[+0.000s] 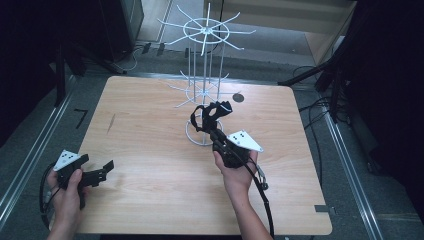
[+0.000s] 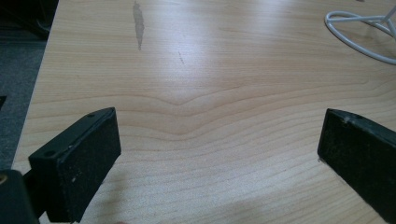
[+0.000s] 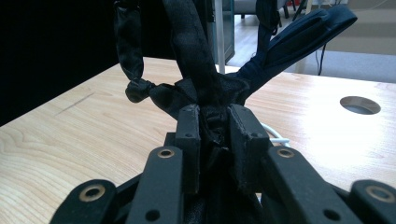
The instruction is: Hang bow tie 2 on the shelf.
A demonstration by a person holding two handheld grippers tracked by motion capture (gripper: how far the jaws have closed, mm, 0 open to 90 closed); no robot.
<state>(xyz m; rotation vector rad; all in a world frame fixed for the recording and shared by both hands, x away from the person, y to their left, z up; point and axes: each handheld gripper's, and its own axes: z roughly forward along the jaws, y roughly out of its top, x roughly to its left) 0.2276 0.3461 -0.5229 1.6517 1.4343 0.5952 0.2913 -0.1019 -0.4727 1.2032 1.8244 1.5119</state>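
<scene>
A black fabric item with straps (image 1: 209, 115) hangs in the air just in front of a white wire display rack (image 1: 205, 35). My right gripper (image 1: 216, 134) is shut on its bunched lower part. In the right gripper view the two jaws pinch the dark cloth (image 3: 205, 88) between them at the right gripper (image 3: 215, 116), with knotted straps rising above. My left gripper (image 1: 106, 167) rests near the table's front left corner. Its jaws stand wide apart in the left gripper view (image 2: 219, 149), with nothing but bare wood between them.
The rack's round wire base (image 1: 200, 137) sits on the wooden table (image 1: 150, 150) just beyond the right gripper, and its edge shows far off (image 2: 359, 28). A round cable hole (image 1: 238, 97) lies behind the rack. Dark stands and cables surround the table.
</scene>
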